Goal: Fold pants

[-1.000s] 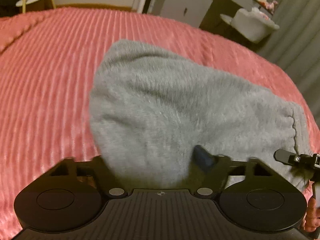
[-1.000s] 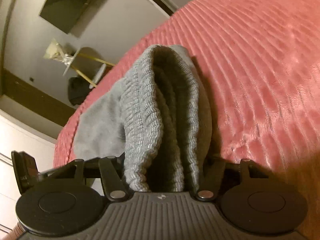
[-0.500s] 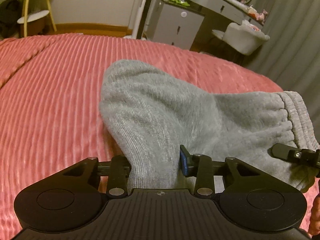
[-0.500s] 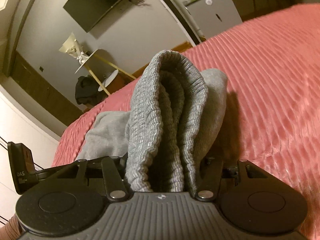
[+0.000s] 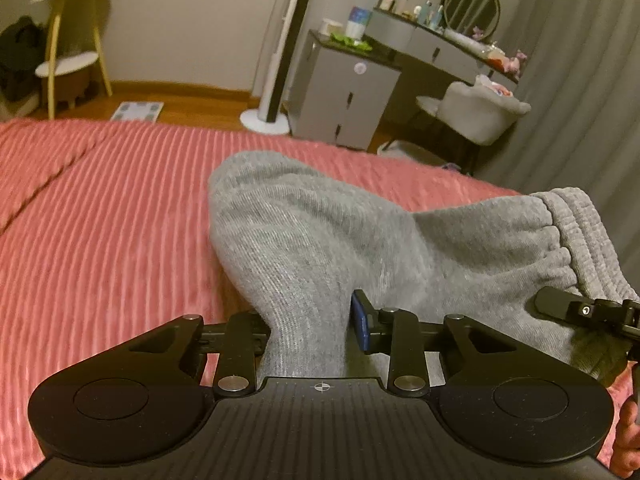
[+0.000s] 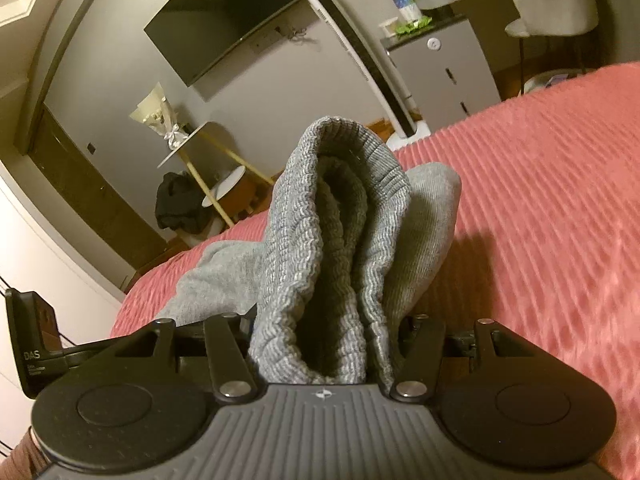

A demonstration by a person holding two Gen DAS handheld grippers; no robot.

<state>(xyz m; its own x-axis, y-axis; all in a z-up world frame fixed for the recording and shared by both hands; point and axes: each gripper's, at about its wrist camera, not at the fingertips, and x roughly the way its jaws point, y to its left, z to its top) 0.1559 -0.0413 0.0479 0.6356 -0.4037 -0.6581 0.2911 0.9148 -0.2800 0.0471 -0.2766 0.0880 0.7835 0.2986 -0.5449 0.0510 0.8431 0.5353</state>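
Note:
Grey knit pants [image 5: 320, 240] hang folded over a pink ribbed bedspread [image 5: 100, 220], lifted at the near edge. My left gripper [image 5: 308, 328] pinches a bunched fold of the leg fabric, and its jaws are still closing on the cloth. At the right edge of the left wrist view the right gripper [image 5: 580, 312] holds the ribbed waistband. In the right wrist view my right gripper [image 6: 328, 336] is shut on the thick doubled waistband of the pants [image 6: 340, 220], which stands up between its jaws. The fingertips are hidden by cloth in both views.
The bedspread [image 6: 540, 200] stretches far and right. Beyond the bed stand a white tower fan [image 5: 276, 60], a grey cabinet [image 5: 344, 92], a dressing table with a pale chair [image 5: 480, 112], a yellow-legged side table [image 5: 72, 40] and a wall television [image 6: 224, 20].
Both grippers have risen with the pants, so more of the room shows beyond the bed. The left jaws have narrowed onto the fabric. The right grip looks unchanged.

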